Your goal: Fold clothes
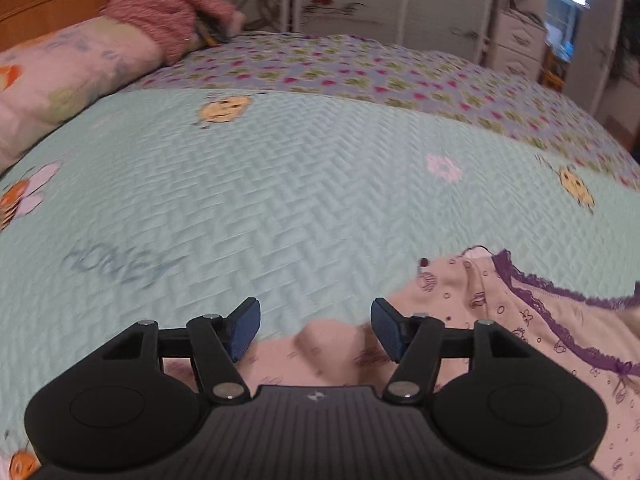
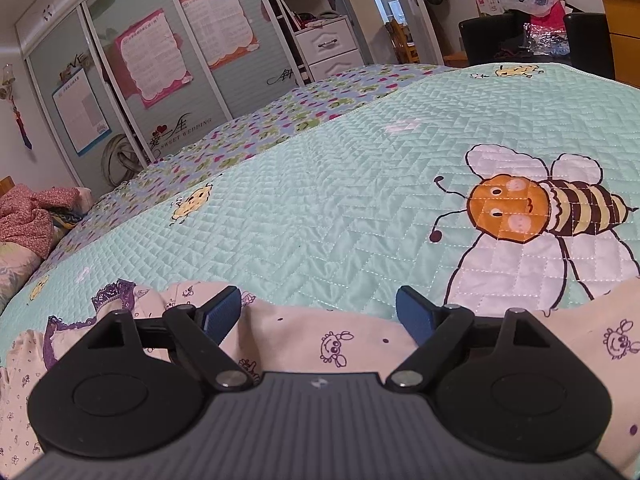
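Left gripper point(image 1: 316, 330): jaws apart, blue pads point(image 1: 245, 334) clear of cloth. A raised ridge of the pink garment point(image 1: 332, 344) sits in the gap between them, just below the tips, touching neither pad. The rest of the garment spreads to the right of this tool; its purple lace trim point(image 1: 560, 292) runs down along the right side. Ahead of the tips lies open mint-green quilt point(image 1: 280, 200), a yellow bee print further out. Far ahead and to the left, a pillow point(image 1: 60, 76) with a red fuzzy garment point(image 1: 160, 12) heaped on it. The view is smeared by motion.

Right gripper point(image 2: 319, 312): jaws wide apart, nothing clamped. The pink garment point(image 2: 340, 344), printed with small purple figures, lies under and between the fingers; its upper edge runs across just at the tips. The purple lace trim point(image 2: 112, 294) is bunched off to the left of the left finger. Directly ahead and to the right, a large bee print point(image 2: 520, 216) on the quilt point(image 2: 320, 208). Beyond the quilt, wardrobe doors point(image 2: 160, 80) with pink posters.
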### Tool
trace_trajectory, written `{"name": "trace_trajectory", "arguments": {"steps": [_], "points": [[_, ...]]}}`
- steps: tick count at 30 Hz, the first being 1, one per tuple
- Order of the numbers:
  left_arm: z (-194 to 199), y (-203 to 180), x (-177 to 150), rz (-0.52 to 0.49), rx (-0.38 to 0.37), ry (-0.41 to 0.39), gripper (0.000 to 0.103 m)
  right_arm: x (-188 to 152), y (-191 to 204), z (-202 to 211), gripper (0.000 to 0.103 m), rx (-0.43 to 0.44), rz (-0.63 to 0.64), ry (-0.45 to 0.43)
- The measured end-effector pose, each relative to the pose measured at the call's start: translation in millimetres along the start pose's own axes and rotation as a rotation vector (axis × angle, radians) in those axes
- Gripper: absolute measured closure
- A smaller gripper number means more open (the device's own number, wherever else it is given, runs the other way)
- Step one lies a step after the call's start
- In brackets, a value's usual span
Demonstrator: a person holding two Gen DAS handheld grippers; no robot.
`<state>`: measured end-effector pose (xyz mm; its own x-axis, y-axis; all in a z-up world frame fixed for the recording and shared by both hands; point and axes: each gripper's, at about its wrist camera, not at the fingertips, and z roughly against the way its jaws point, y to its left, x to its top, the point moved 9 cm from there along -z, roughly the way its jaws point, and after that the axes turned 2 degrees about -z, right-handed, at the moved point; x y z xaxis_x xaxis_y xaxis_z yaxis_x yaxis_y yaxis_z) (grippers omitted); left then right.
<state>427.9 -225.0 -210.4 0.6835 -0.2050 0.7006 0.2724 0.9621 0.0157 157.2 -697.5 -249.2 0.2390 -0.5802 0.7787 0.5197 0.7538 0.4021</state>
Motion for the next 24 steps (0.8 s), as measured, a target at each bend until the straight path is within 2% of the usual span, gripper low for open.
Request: {"name": "trace_trajectory", "arguments": {"steps": [3,5,7,8,9,10,11,14,17,18,20,21,23,24], "points": [[-13.2,-1.3,-3.4,-0.046,0.006,0.027,0.039,-0.5,1.1,-0.1,0.018,-0.003,0.004,0.0],[-20.3,1.8,-11.4,-0.028,-0.018,0.058,0.039,-1.0,2.0,-0.3,0.018,-0.007,0.01,0.0],[-19.3,1.0,-16.8,-0.034,-0.025,0.054,0.043,-1.4,2.7,-0.8,0.017,-0.011,0.017,0.0],[-15.5,-1.0,-18.0,-0.037,-0.034,0.048,0.061,-1.4,2.8,-1.0,0.017,-0.011,0.018,0.0],[-11.3,-2.7,-19.2,-0.028,-0.049,0.047,0.091,-1.2,2.5,-0.9,0.017,-0.01,0.016,0.0],[-6.7,-2.3,-19.9,-0.016,-0.051,0.045,0.097,-1.0,2.2,-0.8,0.017,-0.008,0.013,-0.001],[-2.4,1.7,-19.0,-0.013,-0.023,0.036,0.097,-0.8,1.8,-0.9,0.017,-0.006,0.01,-0.001],[3.2,27.1,-15.1,-0.034,0.117,0.018,0.1,-0.9,2.4,-1.9,0.017,-0.011,0.017,-0.001],[-1.5,51.2,-20.2,0.025,0.15,0.063,0.1,-0.7,2.1,-2.5,0.017,-0.013,0.02,0.0],[-1.9,56.5,-22.0,0.04,0.158,0.071,0.097,-0.6,1.8,-2.5,0.017,-0.012,0.018,0.0],[2.6,59.4,-21.8,0.057,0.186,0.047,0.095,-0.6,1.1,-2.4,0.017,-0.009,0.014,-0.001],[5.6,58.4,-20.2,0.063,0.189,0.029,0.089,-0.6,1.0,-2.4,0.017,-0.008,0.013,-0.001],[11.5,50.6,-15.7,0.062,0.167,-0.005,0.068,-0.4,1.0,-2.6,0.017,-0.008,0.013,-0.001],[12.8,46.1,-14.0,0.046,0.169,-0.015,0.052,-0.3,1.1,-2.6,0.017,-0.008,0.013,-0.001]]}}
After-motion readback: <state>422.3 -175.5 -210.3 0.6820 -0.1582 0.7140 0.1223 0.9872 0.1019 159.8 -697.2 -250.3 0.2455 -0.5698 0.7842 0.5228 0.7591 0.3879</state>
